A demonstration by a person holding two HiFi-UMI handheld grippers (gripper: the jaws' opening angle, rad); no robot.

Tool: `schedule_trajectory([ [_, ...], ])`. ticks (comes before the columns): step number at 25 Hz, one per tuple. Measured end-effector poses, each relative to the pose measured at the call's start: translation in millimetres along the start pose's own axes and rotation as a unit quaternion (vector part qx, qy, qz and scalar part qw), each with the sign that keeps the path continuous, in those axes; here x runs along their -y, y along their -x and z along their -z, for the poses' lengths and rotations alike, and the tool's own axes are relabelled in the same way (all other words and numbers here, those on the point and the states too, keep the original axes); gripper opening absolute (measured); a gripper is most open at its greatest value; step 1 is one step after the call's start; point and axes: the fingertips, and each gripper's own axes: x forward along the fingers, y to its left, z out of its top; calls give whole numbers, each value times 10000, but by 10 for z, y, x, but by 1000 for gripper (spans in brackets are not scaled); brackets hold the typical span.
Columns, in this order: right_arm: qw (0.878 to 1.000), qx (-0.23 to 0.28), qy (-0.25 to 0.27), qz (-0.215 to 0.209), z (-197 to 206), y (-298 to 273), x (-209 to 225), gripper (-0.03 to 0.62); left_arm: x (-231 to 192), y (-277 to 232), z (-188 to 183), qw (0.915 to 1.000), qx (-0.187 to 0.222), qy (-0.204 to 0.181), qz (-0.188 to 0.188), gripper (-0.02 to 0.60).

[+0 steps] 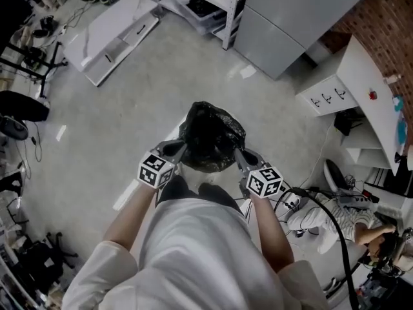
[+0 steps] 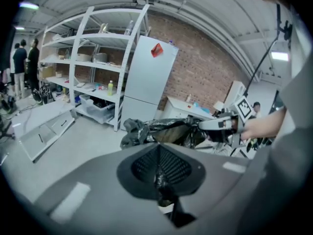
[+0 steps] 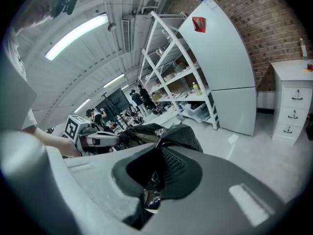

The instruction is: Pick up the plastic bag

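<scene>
I am looking down on a pale concrete floor point(image 1: 129, 108) in a workshop. A grey fridge point(image 1: 290, 18) is standing by white shelving point(image 2: 83, 58), a brick wall point(image 2: 195, 77) is running behind them, and a white drawer cabinet point(image 1: 329, 95) is sitting off to the right.

The black plastic bag point(image 1: 211, 137) is hanging just in front of the person's body, between the two tools, with its crumpled top bunched upward.

I am holding it on the left with the left hand-held gripper point(image 1: 173, 152). Its jaws are pressing together on a fold of the black film, which is showing crinkled in the narrow slit in the left gripper view point(image 2: 159, 180).

On the right, the right hand-held gripper point(image 1: 240, 155) is doing the same. Its jaws are pinching the bag's opposite edge, and glossy film is bulging out of the closed gap in the right gripper view point(image 3: 155, 175).

The two tools are facing each other across the bag.
</scene>
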Motion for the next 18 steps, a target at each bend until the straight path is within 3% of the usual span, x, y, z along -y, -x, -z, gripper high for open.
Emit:
schedule_trajectory([
  [6,9991,286,264,-163,-381,103,-476,2,62,557,-328,9990,439,-62,30,6],
  [14,9958,868,275,88,-791,222,-1118,2,-69,1296,-748,9947,971,-292,153,6],
  [18,9950,891,415,182,-907,158,-1517,2,-225,1741,-919,9915,1232,-394,105,6],
])
